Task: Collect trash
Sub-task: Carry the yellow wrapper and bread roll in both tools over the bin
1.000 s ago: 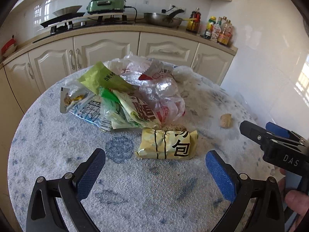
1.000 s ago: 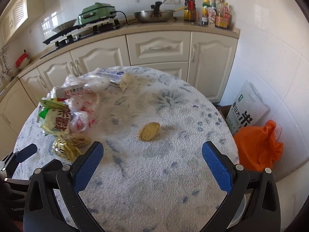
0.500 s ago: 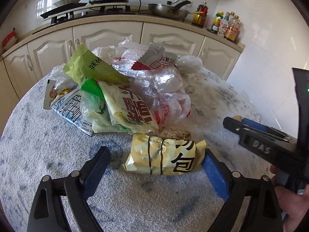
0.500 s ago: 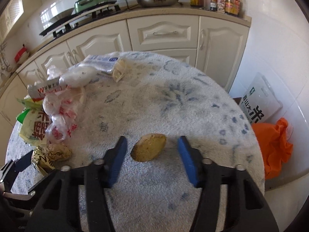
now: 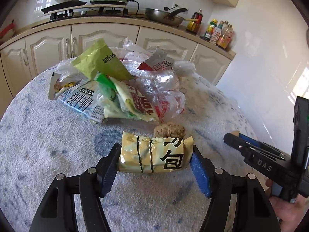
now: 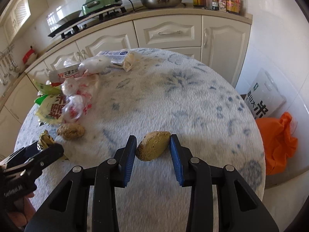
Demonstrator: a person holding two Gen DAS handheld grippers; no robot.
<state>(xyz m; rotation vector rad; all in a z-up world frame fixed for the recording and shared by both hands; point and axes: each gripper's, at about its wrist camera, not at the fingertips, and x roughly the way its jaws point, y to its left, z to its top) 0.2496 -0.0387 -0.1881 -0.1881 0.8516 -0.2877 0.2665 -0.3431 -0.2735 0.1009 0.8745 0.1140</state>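
A yellow snack packet (image 5: 139,154) with black characters lies on the fleecy blue-and-white table (image 5: 38,135). My left gripper (image 5: 155,150) straddles it, jaws closing, and both pads touch its ends. A brown fibrous lump (image 6: 153,147) sits between the blue pads of my right gripper (image 6: 153,139); those jaws are closing too and the pads touch its sides. A second brown lump (image 5: 170,130) rests just behind the packet. A heap of wrappers and plastic bags (image 5: 123,89) lies beyond it.
A white carton and a crumpled wrapper (image 6: 114,55) lie at the table's far edge. On the floor to the right are an orange bag (image 6: 278,141) and a white sack (image 6: 264,96). Cream cabinets (image 6: 166,32) with a stove, pan and bottles run behind the table.
Both grippers came down and forward onto the table and went from wide open to narrow. The left now brackets the yellow packet, the right the brown lump.
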